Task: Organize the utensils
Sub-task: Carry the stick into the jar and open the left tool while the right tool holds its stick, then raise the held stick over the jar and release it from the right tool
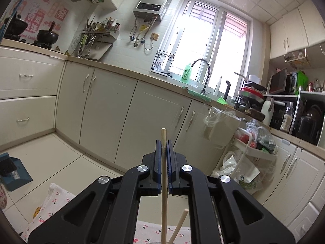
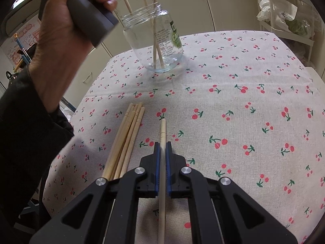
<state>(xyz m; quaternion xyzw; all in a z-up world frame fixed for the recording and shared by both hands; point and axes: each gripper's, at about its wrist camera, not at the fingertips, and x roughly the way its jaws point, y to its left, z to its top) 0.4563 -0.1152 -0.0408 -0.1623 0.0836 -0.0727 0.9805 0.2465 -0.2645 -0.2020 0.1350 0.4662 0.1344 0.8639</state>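
- The left gripper (image 1: 164, 148) was clamped on one chopstick (image 1: 163, 174), held upright over the glass jar (image 2: 154, 40).
- The right gripper (image 2: 162, 150) pinched a second chopstick (image 2: 162, 134) above the cherry tablecloth (image 2: 233, 111).
- A chopstick bundle (image 2: 126, 140) lay just left of it.

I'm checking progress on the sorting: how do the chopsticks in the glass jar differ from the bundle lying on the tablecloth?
The chopsticks in the jar stand steeply and lean against the rim of the glass jar; the bundle lies flat on the tablecloth. Those in the jar splay apart at the top; the bundle lies packed side by side. Both sets are plain pale wood.
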